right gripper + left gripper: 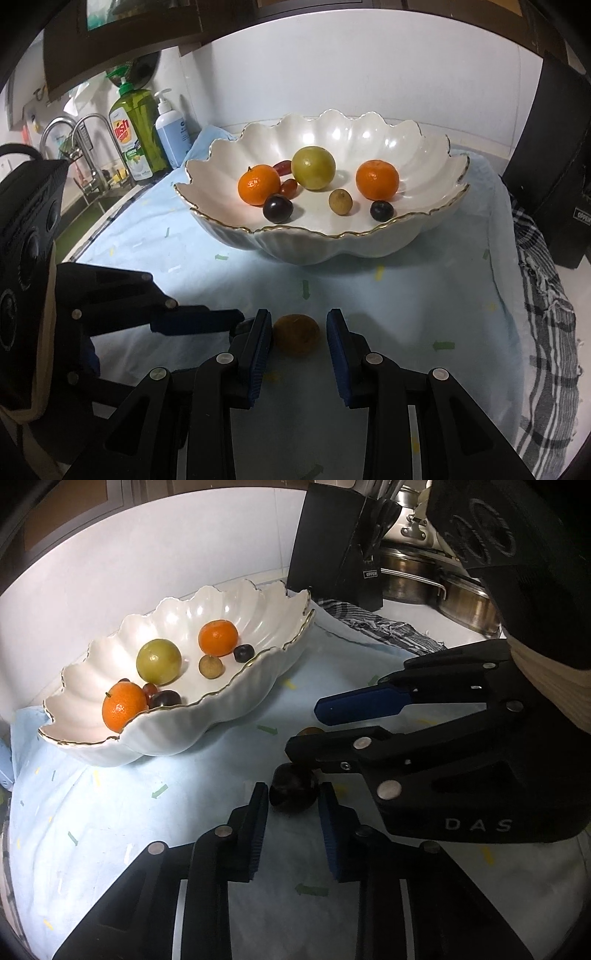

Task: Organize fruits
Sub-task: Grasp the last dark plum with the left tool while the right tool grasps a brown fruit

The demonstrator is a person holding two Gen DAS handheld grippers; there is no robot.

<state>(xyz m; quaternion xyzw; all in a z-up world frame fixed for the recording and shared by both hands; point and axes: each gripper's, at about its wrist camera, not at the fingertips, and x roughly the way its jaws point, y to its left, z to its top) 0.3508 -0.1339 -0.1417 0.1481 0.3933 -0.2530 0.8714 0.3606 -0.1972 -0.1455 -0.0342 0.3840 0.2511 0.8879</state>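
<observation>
Most fruit already lies in the scalloped bowl (424,236), upper centre of frame. Two pieces remain on the tabletop: a dark plum (293,789) between the left gripper's (293,834) open jaws, and a brown fruit (296,334) between the right gripper's (297,354) open jaws.

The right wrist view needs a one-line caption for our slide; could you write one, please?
Open right gripper straddles a brown fruit on the blue cloth, before the scalloped bowl of fruit.
</observation>
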